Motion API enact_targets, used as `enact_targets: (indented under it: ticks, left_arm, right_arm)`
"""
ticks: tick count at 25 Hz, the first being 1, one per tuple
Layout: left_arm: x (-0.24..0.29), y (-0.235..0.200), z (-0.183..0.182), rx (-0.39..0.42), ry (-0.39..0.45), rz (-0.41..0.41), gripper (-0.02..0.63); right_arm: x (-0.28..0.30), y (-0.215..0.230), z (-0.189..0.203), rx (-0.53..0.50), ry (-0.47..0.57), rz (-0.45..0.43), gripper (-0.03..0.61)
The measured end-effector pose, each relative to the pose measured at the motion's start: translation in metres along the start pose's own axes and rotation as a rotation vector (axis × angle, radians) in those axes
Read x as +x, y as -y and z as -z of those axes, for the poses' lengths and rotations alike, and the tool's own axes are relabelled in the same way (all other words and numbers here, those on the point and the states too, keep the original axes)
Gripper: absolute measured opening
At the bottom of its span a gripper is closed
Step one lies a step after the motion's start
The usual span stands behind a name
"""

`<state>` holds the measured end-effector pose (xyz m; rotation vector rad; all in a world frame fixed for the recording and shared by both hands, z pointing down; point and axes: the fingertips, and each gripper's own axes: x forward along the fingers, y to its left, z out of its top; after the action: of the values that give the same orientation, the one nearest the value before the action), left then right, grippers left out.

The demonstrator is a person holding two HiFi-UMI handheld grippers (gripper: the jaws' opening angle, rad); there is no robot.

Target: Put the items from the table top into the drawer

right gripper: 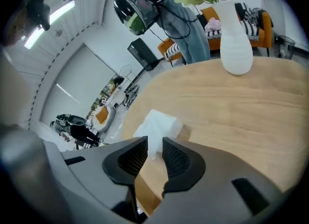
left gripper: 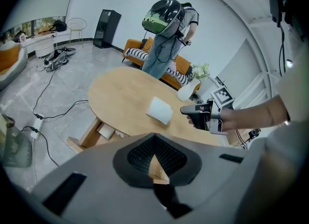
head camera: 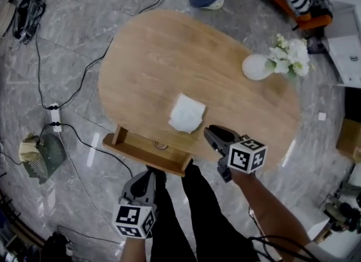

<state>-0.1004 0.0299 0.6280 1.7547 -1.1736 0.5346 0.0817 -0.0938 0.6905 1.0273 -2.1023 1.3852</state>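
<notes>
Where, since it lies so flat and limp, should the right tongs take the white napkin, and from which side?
Probably take the white napkin by its near edge, coming down from the person's side. It lies flat on the table but looks rumpled there, and the right tongs stand open just short of it.

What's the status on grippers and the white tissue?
Left gripper shut, empty. Right gripper jaws apart, just short of white tissue. Drawer open. Nothing in the way.

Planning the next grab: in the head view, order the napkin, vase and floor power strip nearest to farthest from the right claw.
1. White napkin, on the table just ahead of the right claw.
2. Vase, far table edge, right.
3. Power strip, floor, far left.
</notes>
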Motion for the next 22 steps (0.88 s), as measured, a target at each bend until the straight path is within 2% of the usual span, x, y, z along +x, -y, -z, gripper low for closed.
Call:
enact_targets:
  ticks: [6, 11, 15, 21, 22]
  left_arm:
    - [0.006, 0.001, -0.008, -0.031, 0.012, -0.035, 0.000]
    - [0.011, -0.003, -0.012, -0.062, 0.028, -0.064, 0.000]
    - [0.013, -0.007, -0.016, -0.085, 0.056, -0.105, 0.000]
    - [0.016, -0.005, -0.013, -0.121, 0.059, -0.113, 0.001]
    - [0.015, -0.006, -0.012, -0.125, 0.060, -0.115, 0.001]
  right_arm:
    - [0.022, 0.027, -0.002, 0.059, -0.065, -0.012, 0.129]
    - [0.037, 0.037, -0.015, 0.154, -0.068, -0.040, 0.129]
    - [0.052, 0.040, -0.016, 0.200, -0.114, -0.079, 0.149]
    - [0.064, 0.045, -0.015, 0.413, -0.112, -0.129, 0.149]
    - [0.065, 0.044, -0.015, 0.444, -0.104, -0.145, 0.124]
